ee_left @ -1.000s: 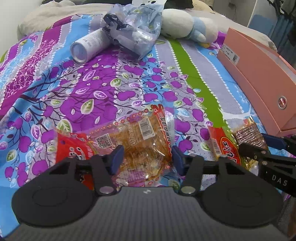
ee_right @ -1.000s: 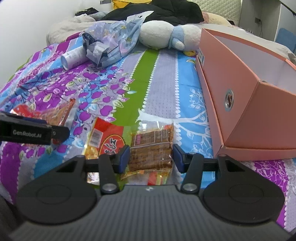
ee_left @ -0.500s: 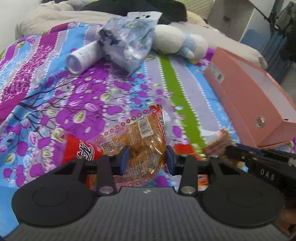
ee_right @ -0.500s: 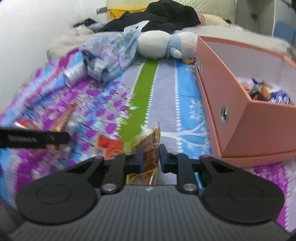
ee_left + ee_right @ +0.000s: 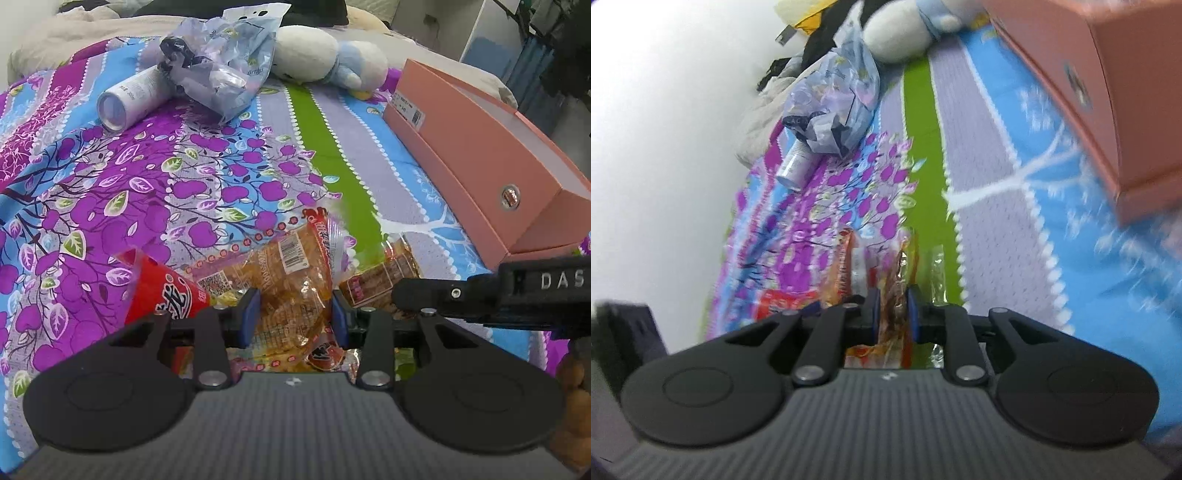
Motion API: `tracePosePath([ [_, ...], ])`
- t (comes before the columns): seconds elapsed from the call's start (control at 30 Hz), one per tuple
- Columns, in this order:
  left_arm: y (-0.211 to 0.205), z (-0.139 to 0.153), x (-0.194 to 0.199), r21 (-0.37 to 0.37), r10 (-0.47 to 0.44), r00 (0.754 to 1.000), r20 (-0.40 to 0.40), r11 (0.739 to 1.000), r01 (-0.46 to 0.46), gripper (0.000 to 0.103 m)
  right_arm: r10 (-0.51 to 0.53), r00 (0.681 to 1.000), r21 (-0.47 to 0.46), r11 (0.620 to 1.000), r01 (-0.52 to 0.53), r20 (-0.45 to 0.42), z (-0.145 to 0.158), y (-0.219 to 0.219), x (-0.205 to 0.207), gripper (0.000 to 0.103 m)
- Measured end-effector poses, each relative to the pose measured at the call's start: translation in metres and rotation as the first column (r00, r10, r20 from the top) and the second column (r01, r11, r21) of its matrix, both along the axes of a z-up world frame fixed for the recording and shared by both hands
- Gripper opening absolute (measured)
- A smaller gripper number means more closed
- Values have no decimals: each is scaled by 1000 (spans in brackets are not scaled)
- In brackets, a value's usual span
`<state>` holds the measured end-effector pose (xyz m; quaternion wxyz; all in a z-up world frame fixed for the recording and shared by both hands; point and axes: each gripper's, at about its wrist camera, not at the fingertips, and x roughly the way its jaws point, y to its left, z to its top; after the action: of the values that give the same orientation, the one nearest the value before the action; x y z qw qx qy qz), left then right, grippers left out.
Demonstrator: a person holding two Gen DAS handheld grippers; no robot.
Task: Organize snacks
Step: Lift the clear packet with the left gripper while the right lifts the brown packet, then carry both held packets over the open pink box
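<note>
My left gripper [image 5: 293,317] is shut on a clear orange snack packet [image 5: 291,273] with a red end and holds it above the bedspread. My right gripper [image 5: 892,308] is shut on a brown snack packet [image 5: 894,295], lifted and tilted; that packet [image 5: 384,275] and the right gripper's finger [image 5: 443,295] also show in the left wrist view, just right of my left gripper. The pink cardboard box [image 5: 480,155] lies to the right, also in the right wrist view [image 5: 1108,74]. A red snack packet [image 5: 783,302] lies on the bed below.
On the floral bedspread [image 5: 147,184] at the back lie a white tube [image 5: 129,99], a crumpled plastic bag [image 5: 225,70] and a white-and-blue plush toy [image 5: 325,59]. A white wall [image 5: 665,147] runs along the bed's left side.
My left gripper closed on the orange packet and lifted it. My right gripper, shut on the brown packet, rose and rolled sideways, now beside the left one.
</note>
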<state>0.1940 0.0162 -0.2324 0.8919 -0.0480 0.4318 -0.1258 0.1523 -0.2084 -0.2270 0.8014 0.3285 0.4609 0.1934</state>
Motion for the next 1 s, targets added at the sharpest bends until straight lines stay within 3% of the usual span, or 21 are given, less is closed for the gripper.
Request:
tracePosePath([
  [0.2,1,-1,0,-8,4,1000,3,1000,-4,46,14,997,31,999,-12,-70,-16,3,8,19],
  [0.37,6,4,3,-40,26,1000,2,999,-26,45,8,998,21,1000,-7,-68,-10,7,8,16],
  [0.53,10,28,10,-56,53,998,33,997,-51,45,18,1000,-141,990,-15,16,22,13,5,12],
  [0.7,5,64,21,-75,48,996,78,996,-42,45,15,993,-289,957,19,117,62,12,4,11],
  [1.0,-29,141,44,-154,10,986,164,988,15,45,0,951,-427,894,139,309,137,-14,13,11],
])
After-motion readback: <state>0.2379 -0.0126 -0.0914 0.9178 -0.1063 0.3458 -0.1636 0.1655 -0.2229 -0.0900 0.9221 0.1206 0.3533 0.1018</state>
